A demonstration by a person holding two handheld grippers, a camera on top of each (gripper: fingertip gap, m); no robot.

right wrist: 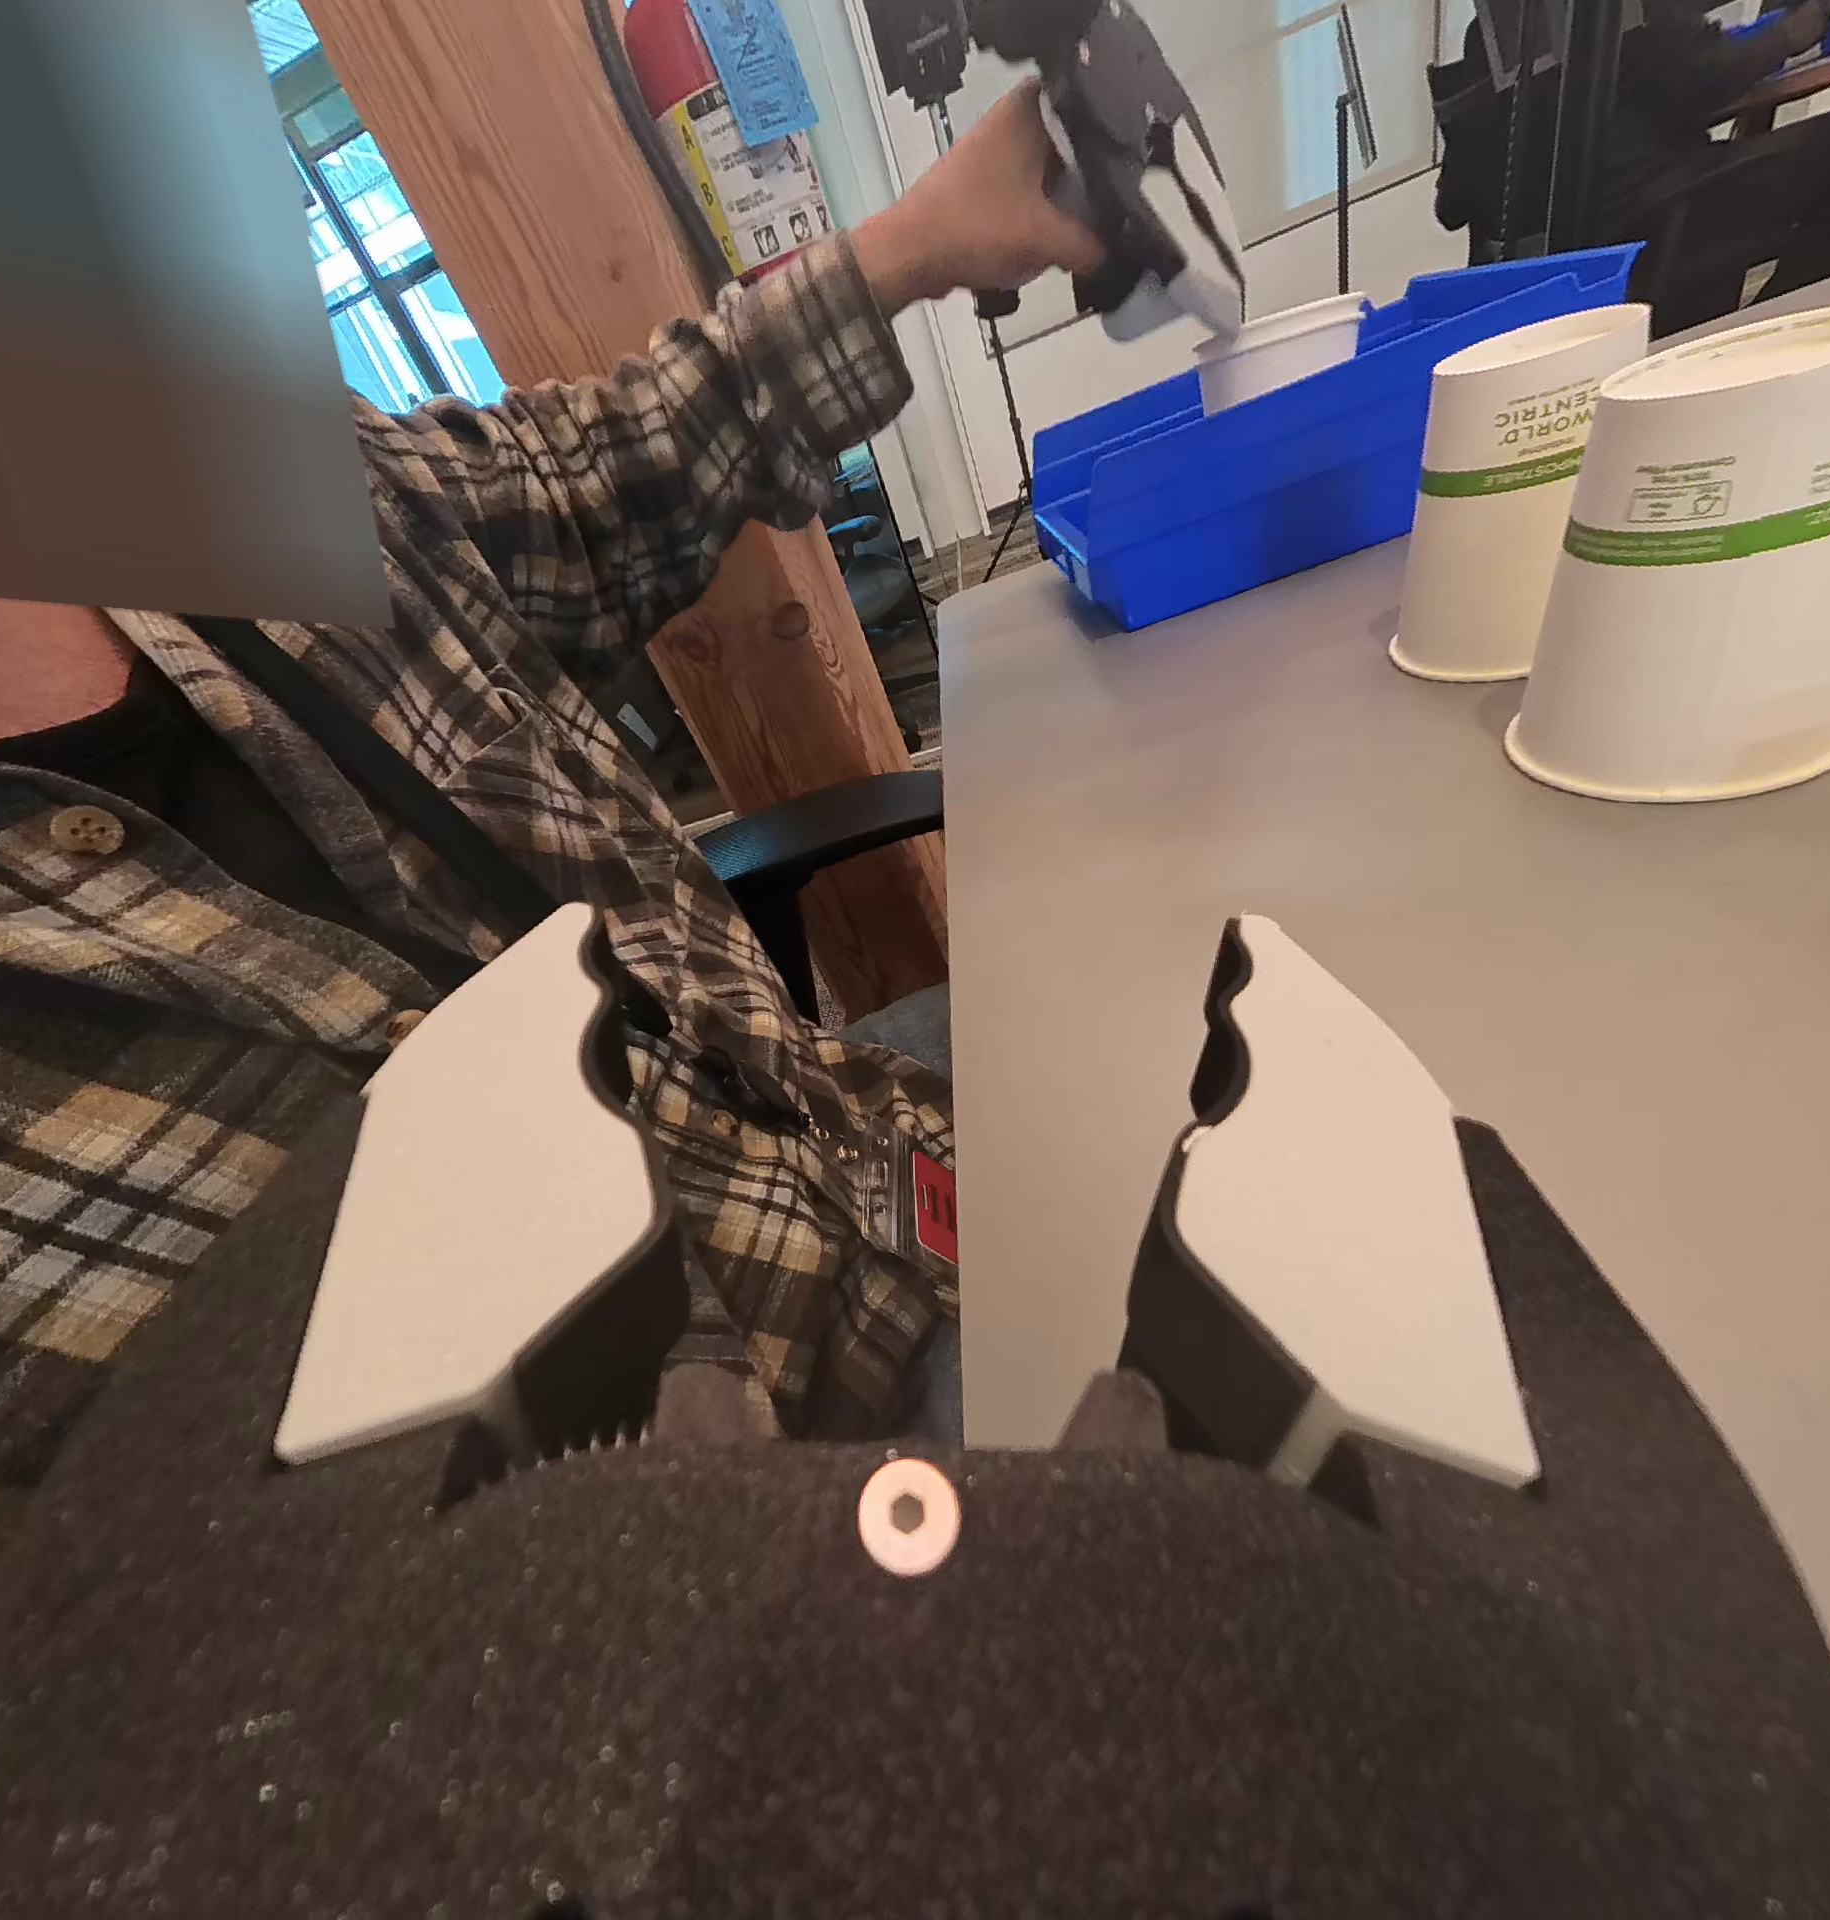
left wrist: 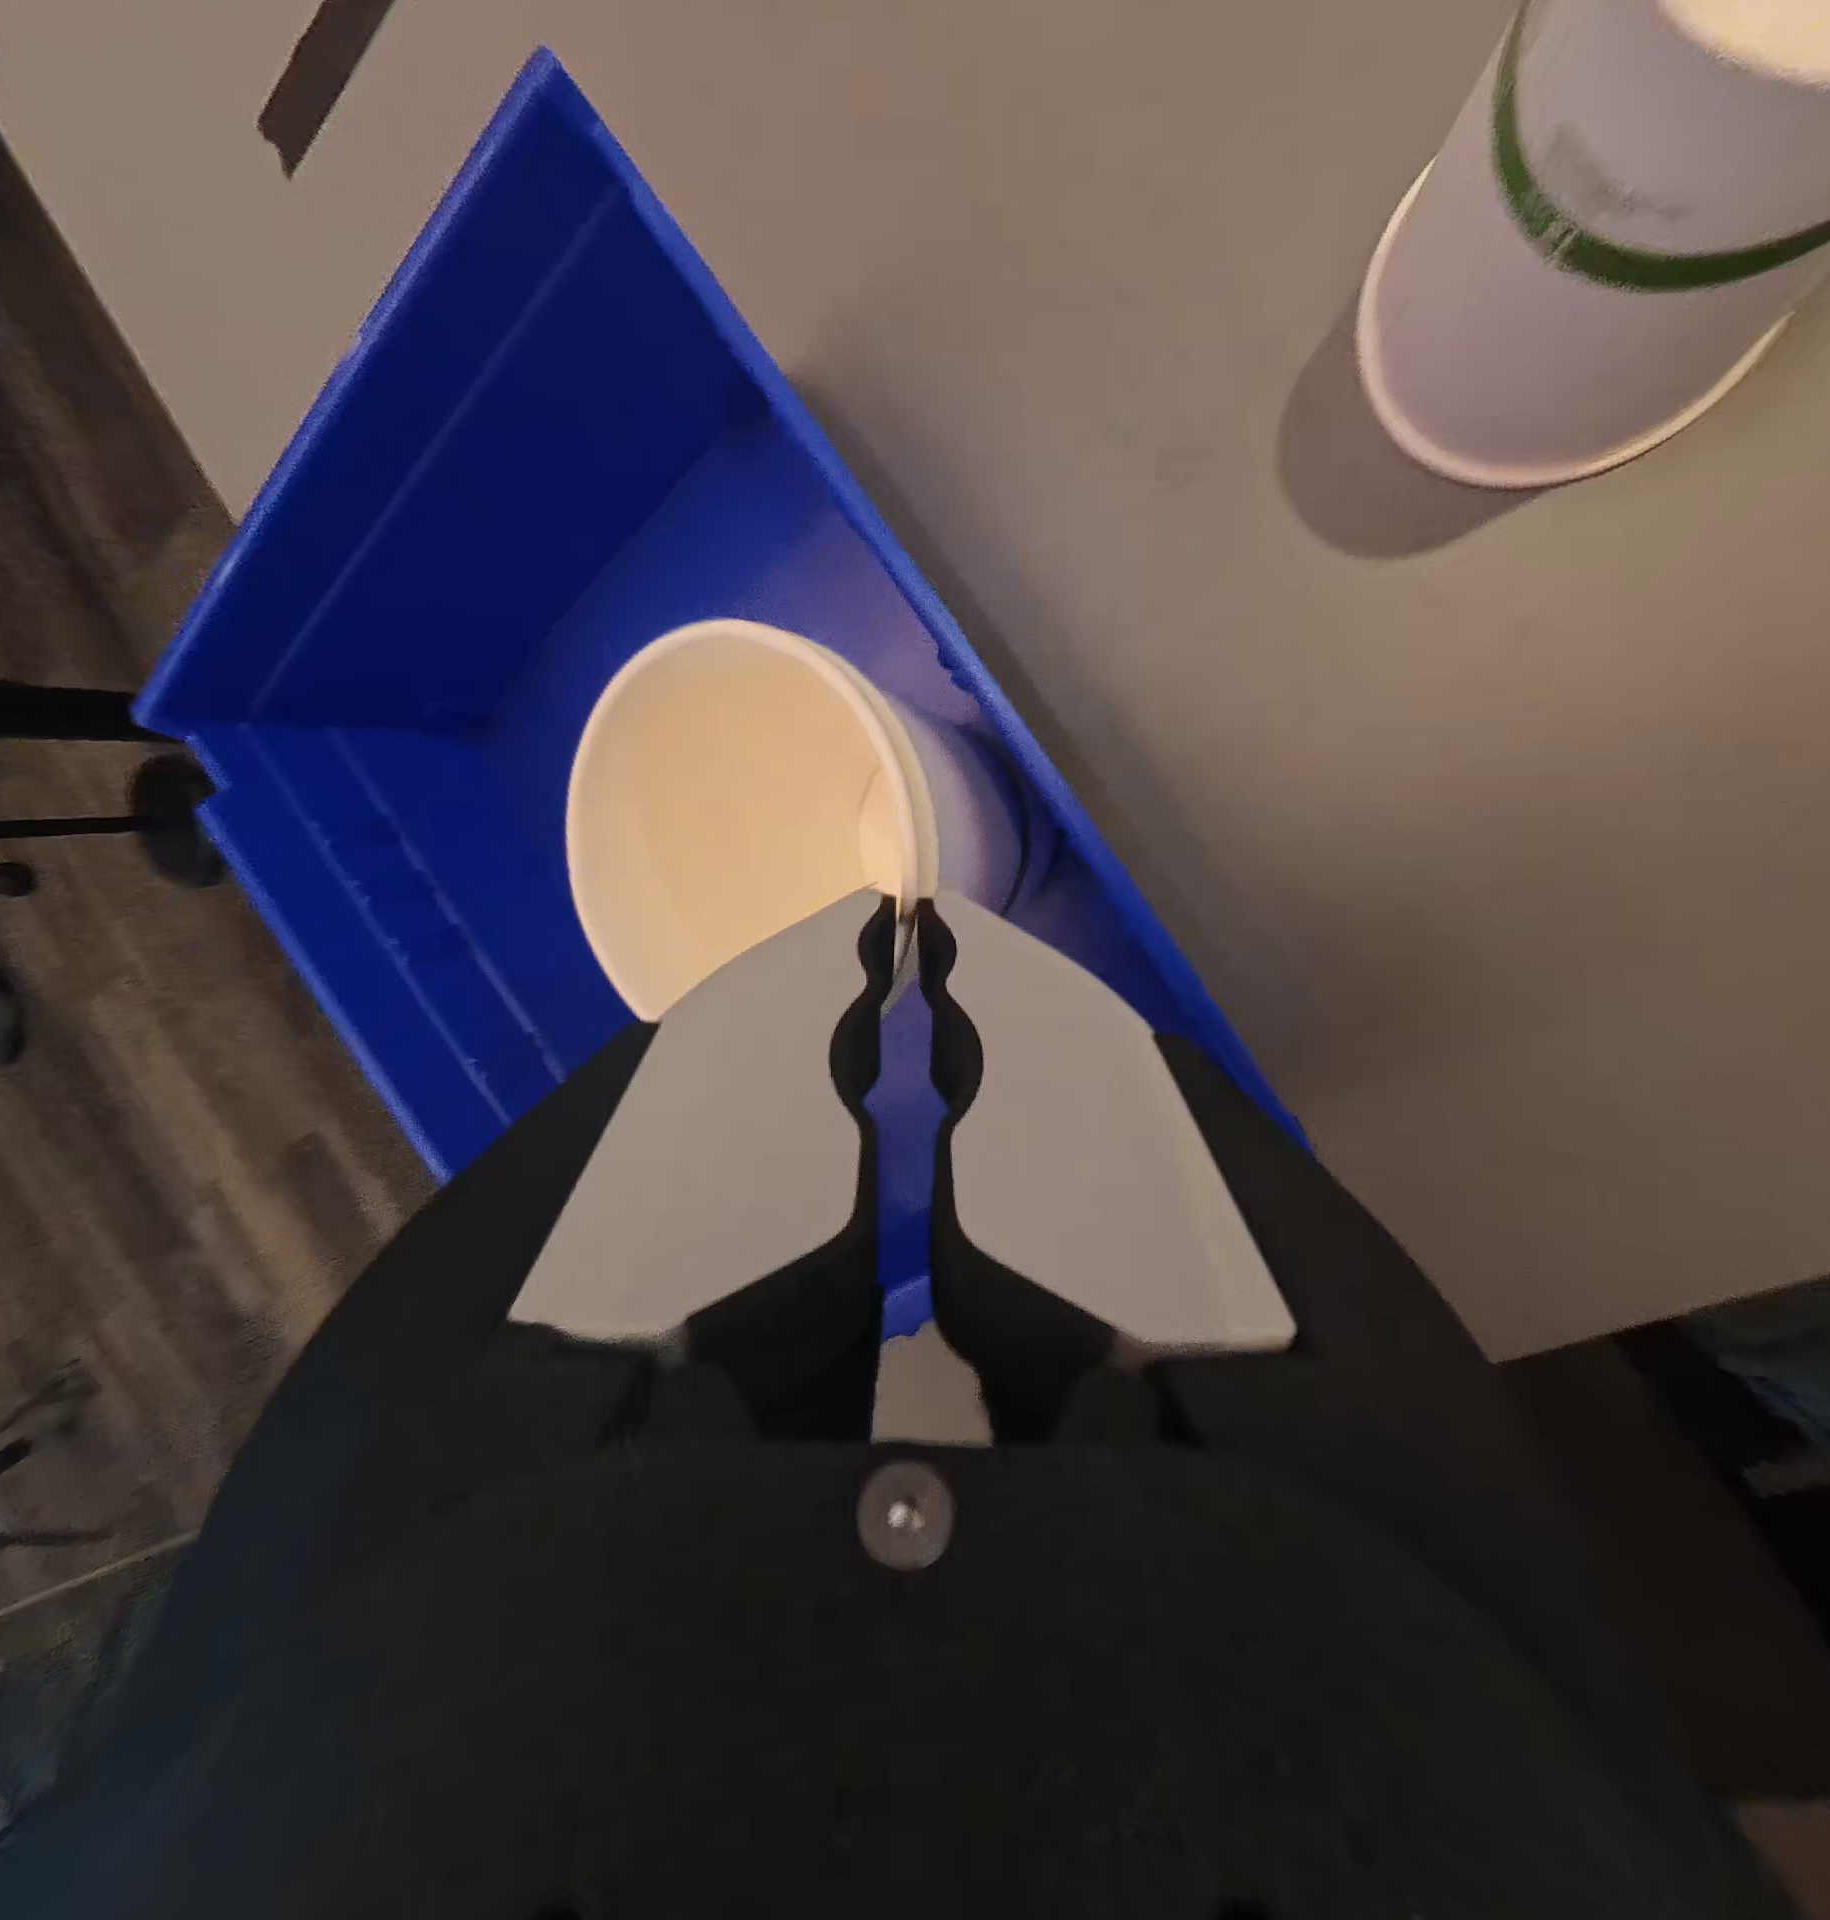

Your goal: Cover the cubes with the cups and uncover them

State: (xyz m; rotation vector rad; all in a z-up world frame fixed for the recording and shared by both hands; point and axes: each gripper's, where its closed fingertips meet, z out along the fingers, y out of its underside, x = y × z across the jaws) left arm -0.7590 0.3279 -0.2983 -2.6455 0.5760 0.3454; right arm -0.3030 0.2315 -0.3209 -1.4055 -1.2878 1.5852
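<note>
Left gripper (left wrist: 903, 920) pinched on rim of white paper cup (left wrist: 745, 821), one finger inside the wall, one outside. Cup upright, mouth open, inside blue bin (left wrist: 454, 520), directly ahead of the tips and slightly left. Seen from right wrist view too: left gripper (right wrist: 1207, 312) on cup (right wrist: 1280, 353) in bin (right wrist: 1233, 499), far ahead, up and right of the open claw. Right gripper (right wrist: 911, 977) spread wide, empty, hovering at table (right wrist: 1306, 935) edge. Two upside-down cups with green bands: nearer (right wrist: 1700, 582) and farther (right wrist: 1513, 488), ahead-right of right claw, close together. No cubes visible; possibly under those cups, cannot tell. Paper cup likely light, thin-walled, crushable, so gentle rim pinch; inverted ones probably better taken across the sidewall near the base.
</note>
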